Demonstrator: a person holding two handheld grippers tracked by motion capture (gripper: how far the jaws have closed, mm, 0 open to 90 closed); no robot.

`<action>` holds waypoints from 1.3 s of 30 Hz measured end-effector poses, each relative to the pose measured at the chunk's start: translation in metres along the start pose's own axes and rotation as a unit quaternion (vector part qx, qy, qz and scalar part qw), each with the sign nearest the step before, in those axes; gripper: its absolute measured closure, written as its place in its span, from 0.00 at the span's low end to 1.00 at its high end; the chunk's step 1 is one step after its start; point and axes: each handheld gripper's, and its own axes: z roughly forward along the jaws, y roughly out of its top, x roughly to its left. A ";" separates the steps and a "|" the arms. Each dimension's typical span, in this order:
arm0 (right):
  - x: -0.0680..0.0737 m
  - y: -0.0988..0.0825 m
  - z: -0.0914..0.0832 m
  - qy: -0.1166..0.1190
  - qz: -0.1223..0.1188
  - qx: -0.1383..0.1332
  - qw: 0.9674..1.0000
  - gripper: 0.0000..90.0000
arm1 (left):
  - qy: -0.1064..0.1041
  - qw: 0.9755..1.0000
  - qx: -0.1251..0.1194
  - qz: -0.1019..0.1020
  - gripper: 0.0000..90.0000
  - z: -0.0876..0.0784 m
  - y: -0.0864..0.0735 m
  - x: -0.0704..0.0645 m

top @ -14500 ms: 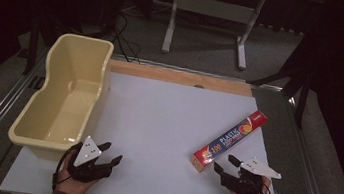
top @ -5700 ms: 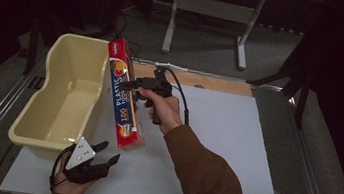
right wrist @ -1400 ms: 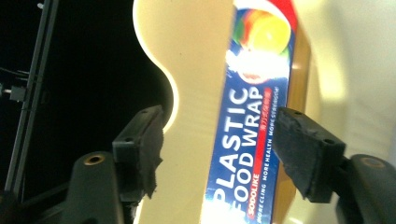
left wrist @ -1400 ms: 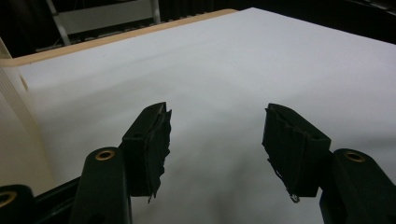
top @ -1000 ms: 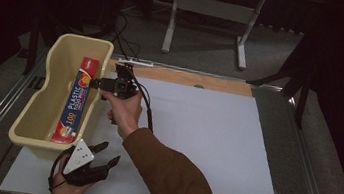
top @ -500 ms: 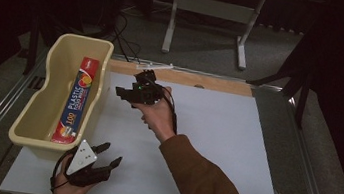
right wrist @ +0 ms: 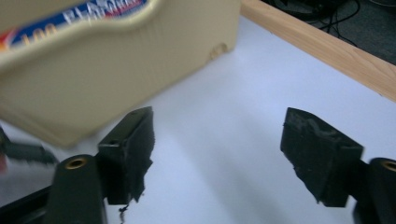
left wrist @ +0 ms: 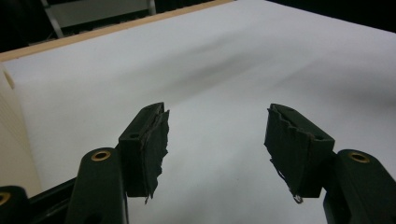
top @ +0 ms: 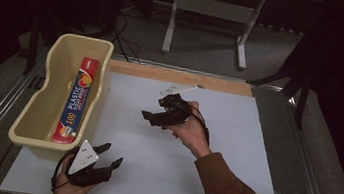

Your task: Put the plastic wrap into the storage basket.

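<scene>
Right gripper (top: 153, 118), jaws just opened wide and holding nothing, hangs over the white table (top: 233, 150), well clear of the cream bin (top: 37, 124); the plastic-wrap box (top: 75, 100) lies inside — the drop looks done; left gripper (top: 103, 161) rests open by the bin's near end; next, likely settling the right hand back near the person.

In my right gripper view the tub (right wrist: 116, 65) was smeared by motion and cut off by the top and left edges, and the box of plastic wrap (right wrist: 79, 16) inside showed just a blurred strip of lettering I could not read. In the high view the box's (top: 74, 100) near end sat behind the tub's (top: 42, 110) front wall. My left forearm was cut off by the bottom edge.
</scene>
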 end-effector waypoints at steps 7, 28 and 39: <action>-0.014 -0.036 -0.018 -0.030 -0.013 -0.002 0.999 0.22 | 0.004 1.000 0.001 -0.003 0.41 0.001 0.000 0.000; -0.038 -0.157 -0.085 -0.060 0.020 -0.066 0.996 0.21 | 0.009 1.000 0.013 -0.008 0.36 0.004 -0.001 -0.002; -0.036 -0.195 -0.123 -0.069 0.045 -0.114 0.990 0.20 | 0.013 1.000 0.020 -0.004 0.36 0.005 -0.001 -0.001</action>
